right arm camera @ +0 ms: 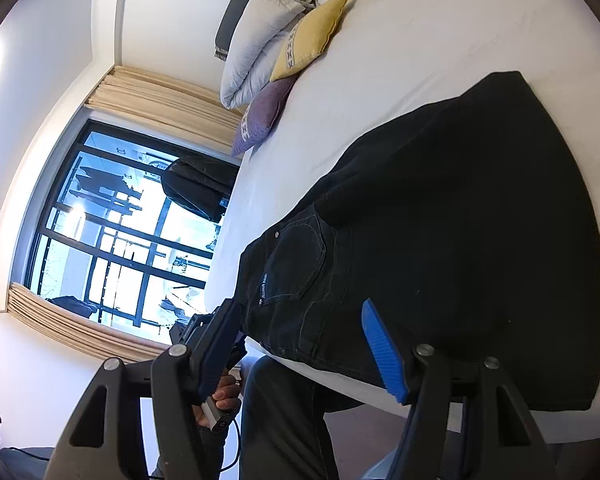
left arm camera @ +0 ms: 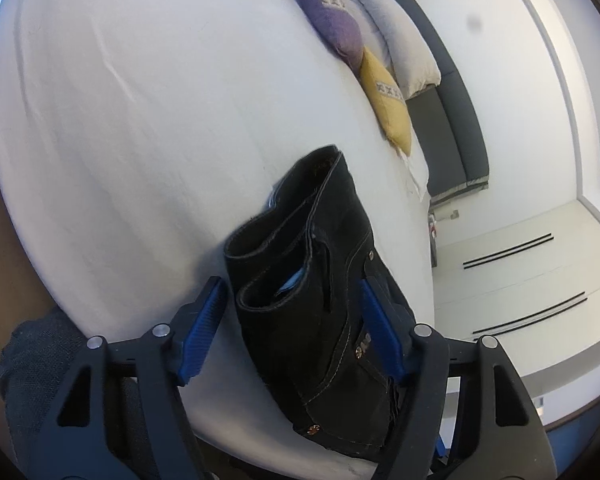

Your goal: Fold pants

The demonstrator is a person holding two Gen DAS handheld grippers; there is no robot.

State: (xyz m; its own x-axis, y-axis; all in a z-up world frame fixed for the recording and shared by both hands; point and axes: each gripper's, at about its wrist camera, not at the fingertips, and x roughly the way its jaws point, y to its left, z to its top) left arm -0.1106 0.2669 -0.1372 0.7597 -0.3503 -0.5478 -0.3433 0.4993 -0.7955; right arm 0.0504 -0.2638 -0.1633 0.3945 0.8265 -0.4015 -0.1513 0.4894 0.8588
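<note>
A pair of black jeans (left arm camera: 324,300) lies folded on the white bed (left arm camera: 160,120) near its front edge. In the left wrist view my left gripper (left arm camera: 292,320) is open, its blue pads (left arm camera: 204,320) on either side of the leg-hem end of the jeans, not closed on them. In the right wrist view the jeans (right arm camera: 440,240) show the back pocket and spread wide. My right gripper (right arm camera: 300,344) is open at the bed's front edge, its right pad (right arm camera: 384,352) over the cloth, its left pad off the bed.
A purple cushion (left arm camera: 332,20), a yellow cushion (left arm camera: 388,100) and a folded white duvet (left arm camera: 384,20) lie at the bed's head by a dark headboard (left arm camera: 448,112). A window with beige curtains (right arm camera: 112,220) and the person's legs (right arm camera: 284,412) show in the right wrist view.
</note>
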